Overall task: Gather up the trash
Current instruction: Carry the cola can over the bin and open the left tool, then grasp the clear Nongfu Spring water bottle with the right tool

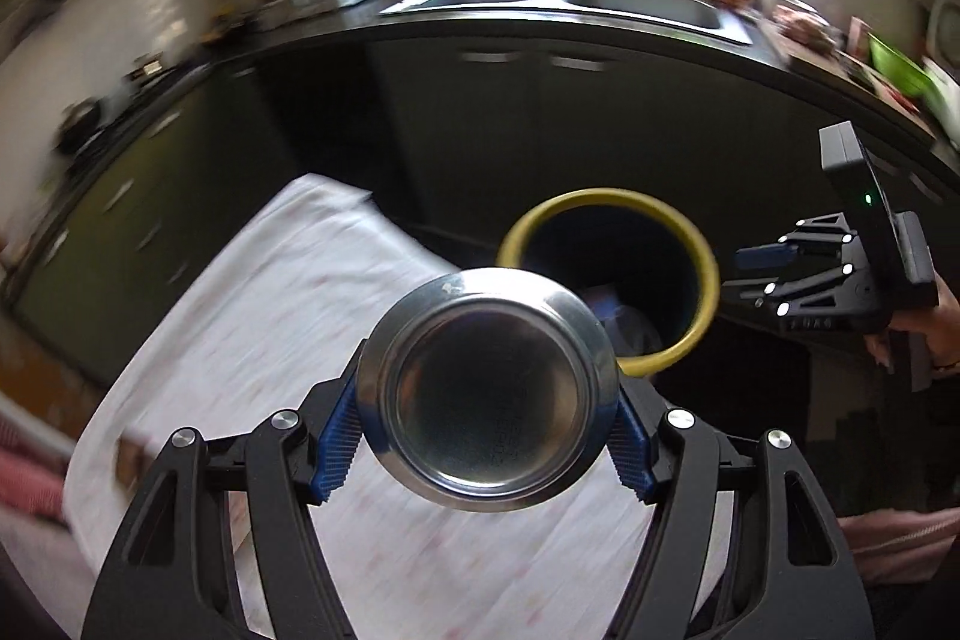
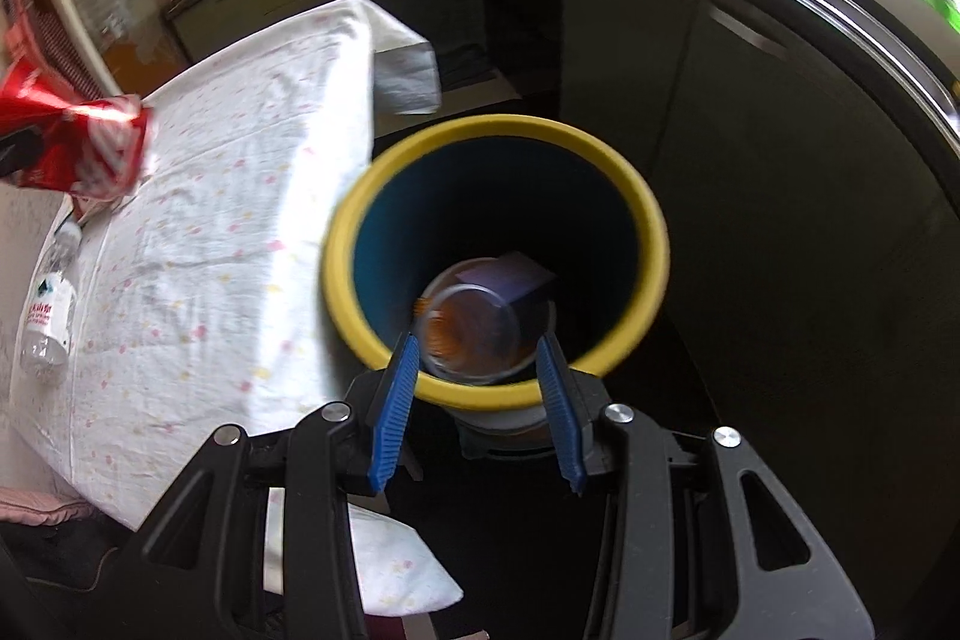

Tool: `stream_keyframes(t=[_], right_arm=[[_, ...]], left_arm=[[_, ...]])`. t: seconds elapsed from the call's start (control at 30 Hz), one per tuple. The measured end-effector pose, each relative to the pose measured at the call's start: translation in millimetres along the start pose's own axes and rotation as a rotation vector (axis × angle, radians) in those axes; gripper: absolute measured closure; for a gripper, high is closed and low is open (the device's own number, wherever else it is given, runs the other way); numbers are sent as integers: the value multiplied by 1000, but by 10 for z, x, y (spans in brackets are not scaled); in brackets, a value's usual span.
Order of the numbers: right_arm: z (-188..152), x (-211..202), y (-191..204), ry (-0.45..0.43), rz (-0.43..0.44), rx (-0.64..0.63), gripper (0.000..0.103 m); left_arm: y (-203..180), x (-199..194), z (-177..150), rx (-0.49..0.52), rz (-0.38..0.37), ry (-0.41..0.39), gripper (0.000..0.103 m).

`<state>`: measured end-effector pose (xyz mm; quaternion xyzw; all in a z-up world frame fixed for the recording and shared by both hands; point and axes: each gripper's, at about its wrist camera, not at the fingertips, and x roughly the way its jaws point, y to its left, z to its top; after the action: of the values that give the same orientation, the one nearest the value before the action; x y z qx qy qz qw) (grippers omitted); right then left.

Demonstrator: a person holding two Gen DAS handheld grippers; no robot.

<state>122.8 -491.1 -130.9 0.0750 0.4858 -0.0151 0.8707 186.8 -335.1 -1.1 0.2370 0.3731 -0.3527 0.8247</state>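
Left tongs (image 1: pixel 489 400) clamping can (image 1: pixel 489 394), right tongs (image 2: pixel 480 394) open over bin (image 2: pixel 654 244) holding cup (image 2: pixel 480 328)

A table (image 2: pixel 198 196) covered with a white cloth (image 2: pixel 252 142) sprinkled with small pink and yellow marks fills the left of the right wrist view. The cloth hangs over the table's far corner and near edge. A clear plastic bottle (image 2: pixel 48 310) with a white label lies on its side on the cloth near the left edge. In the left wrist view the same cloth-covered table (image 1: pixel 252 316) appears blurred. A yellow-rimmed bin (image 2: pixel 498 250) with a blue inside stands on the dark floor (image 2: pixel 780 340) just beside the table's edge.
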Motion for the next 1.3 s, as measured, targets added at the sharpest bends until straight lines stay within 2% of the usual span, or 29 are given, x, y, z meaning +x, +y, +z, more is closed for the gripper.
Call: stream_keyframes(t=[0.1,0.27,0.33,0.4,0.5,0.57,0.7,0.87,0.97,1.07,1.3], right_arm=[[-42,-28,-146,-1,-11,31,64],[-109,6,-314,11,-18,67,64],[-135,32,-350,16,-15,75,64],[-155,53,-372,21,-11,80,64],[-156,89,-389,24,-3,81,64],[-151,123,-392,25,2,82,64],[-154,165,-359,26,15,80,64],[-121,244,-206,38,41,59,64],[-84,305,-56,51,62,35,61],[-42,366,193,69,82,-16,60],[281,380,1140,63,157,-189,60]], left_arm=[[-254,383,309,50,-64,32,35],[-572,1090,685,95,-142,129,35],[-661,1360,768,106,-153,159,34],[-710,1518,821,112,-130,165,26],[-740,1558,858,109,-110,153,24],[-720,1455,848,99,-117,135,23],[-535,967,684,85,-86,61,19],[-219,366,357,-10,-66,-3,14],[36,-7,60,-103,-37,-45,11],[316,-381,-333,-198,24,-98,8],[900,-1055,-1499,-417,181,-128,6]])
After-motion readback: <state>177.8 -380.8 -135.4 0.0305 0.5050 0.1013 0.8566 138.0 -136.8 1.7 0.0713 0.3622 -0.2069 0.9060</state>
